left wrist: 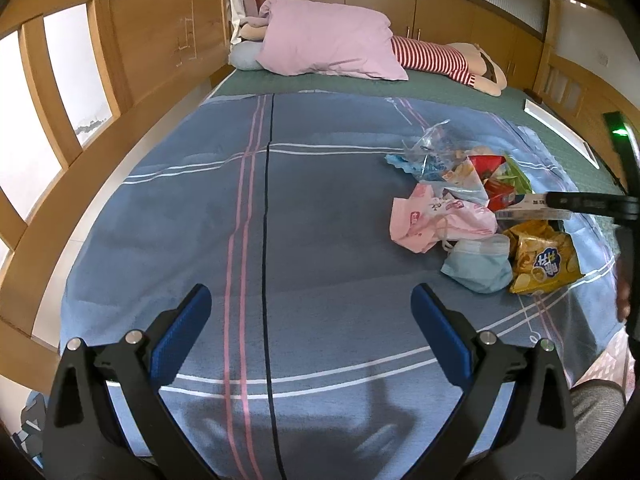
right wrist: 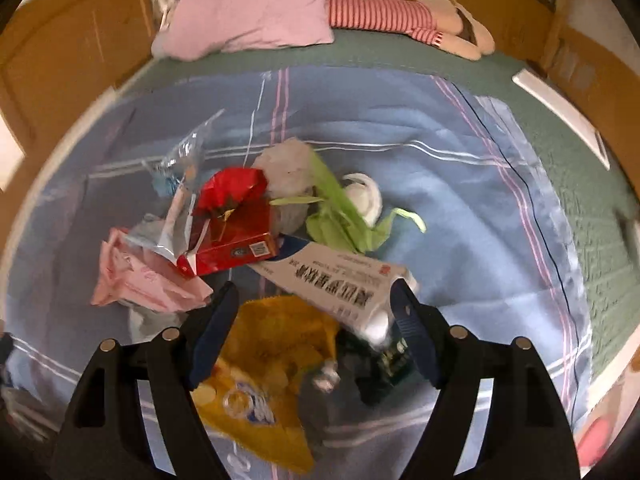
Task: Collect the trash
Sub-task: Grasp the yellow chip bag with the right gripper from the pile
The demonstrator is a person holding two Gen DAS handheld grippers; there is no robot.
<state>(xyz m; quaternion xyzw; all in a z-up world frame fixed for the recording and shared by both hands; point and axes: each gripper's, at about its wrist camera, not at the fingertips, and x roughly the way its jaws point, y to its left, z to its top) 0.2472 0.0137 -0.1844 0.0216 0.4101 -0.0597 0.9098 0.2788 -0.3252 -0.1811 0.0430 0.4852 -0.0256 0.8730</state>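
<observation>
A pile of trash lies on the blue striped sheet. In it are a long white carton, a yellow chip bag, a red box, a pink wrapper, green paper and a clear plastic bag. My right gripper hangs open just above the chip bag. The carton's near end rests against the inner side of its right finger and is not pinched. In the left wrist view my left gripper is open and empty over bare sheet, left of the pile. A blue face mask lies beside the chip bag.
A pink pillow and a striped stuffed doll lie at the head of the bed on a green mat. Wooden bed rails run along the left and right sides. A white flat panel lies near the right rail.
</observation>
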